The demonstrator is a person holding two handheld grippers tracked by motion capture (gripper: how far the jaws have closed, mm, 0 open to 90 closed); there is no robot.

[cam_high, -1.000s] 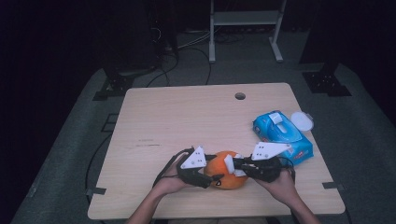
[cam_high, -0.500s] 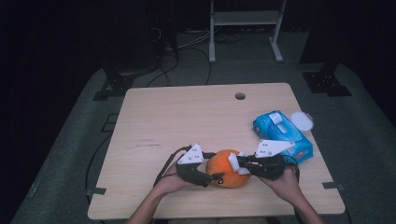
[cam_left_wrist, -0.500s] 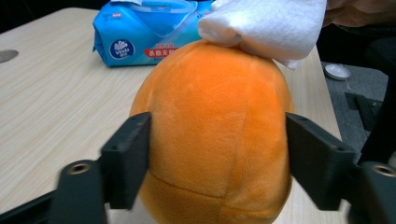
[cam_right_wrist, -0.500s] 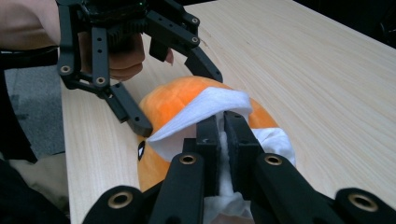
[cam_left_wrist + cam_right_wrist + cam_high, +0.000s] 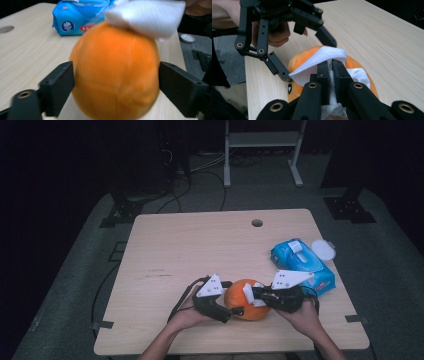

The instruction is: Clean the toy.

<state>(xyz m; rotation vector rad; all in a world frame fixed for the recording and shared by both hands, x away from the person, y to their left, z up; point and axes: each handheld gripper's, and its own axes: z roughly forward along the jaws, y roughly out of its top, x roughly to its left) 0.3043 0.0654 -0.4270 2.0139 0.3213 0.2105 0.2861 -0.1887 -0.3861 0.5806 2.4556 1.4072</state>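
Orange plush toy (image 5: 247, 300) sits on wooden table (image 5: 200, 250), near front edge, between both grippers.

L gripper (image 5: 232, 309): jaws clamped on toy, one jaw each side; in left gripper view the toy (image 5: 116, 75) spans the full gap btwn jaws, both jaw faces touching its sides. Toy rests on tabletop.

R gripper (image 5: 255, 296): jaws pressed together on a white wipe (image 5: 317, 62); right gripper view shows wipe pinched btwn the two jaws and draped over top of toy (image 5: 302, 60). Wipe contacts toy's upper surface; in left gripper view the wipe (image 5: 147, 16) lies across toy's top.

Person's hands hold both grippers from table's near edge, L hand (image 5: 187, 315), R hand (image 5: 302, 317).

Blue wet-wipe pack (image 5: 302, 265) lies on table at right, just behind R gripper, apart from toy. Small white round lid (image 5: 323, 250) lies next to pack, at table's right edge. Cable hole (image 5: 257, 223) near far edge of table.
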